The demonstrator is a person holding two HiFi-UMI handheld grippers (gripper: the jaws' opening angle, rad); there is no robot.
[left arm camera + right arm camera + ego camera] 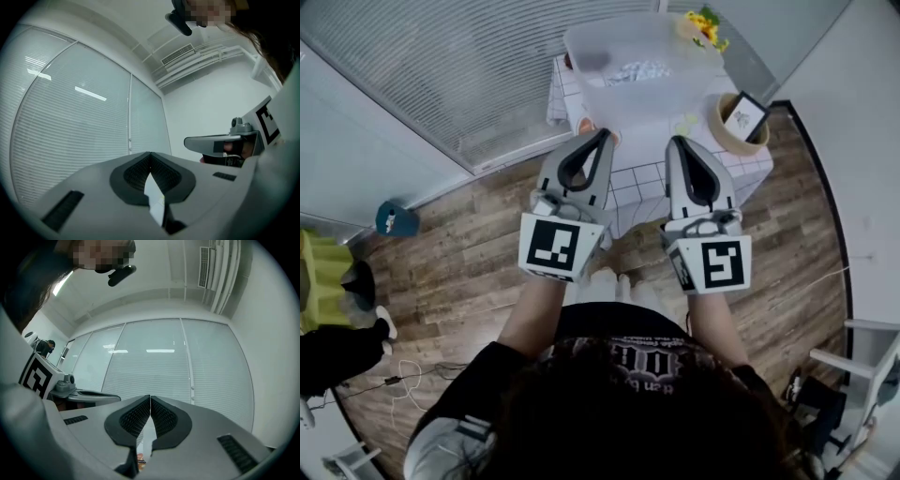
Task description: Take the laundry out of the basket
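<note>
Wood-plank flooring (pixel 469 272) surrounds a white checked tabletop (pixel 642 178) bearing a translucent plastic basket (pixel 623 56) just beyond the left claw (pixel 603 133) and right claw (pixel 676 142), both clenched on nothing.

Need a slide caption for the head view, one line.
Head view: left gripper and right gripper, both shut and empty, held side by side before the translucent basket on the checked table.

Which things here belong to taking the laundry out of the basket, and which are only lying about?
Job: clear basket, laundry inside it, left gripper, right gripper (jaws shut, empty).
Lying about: yellow flowers, round bowl with a card, teal object on floor.
</note>
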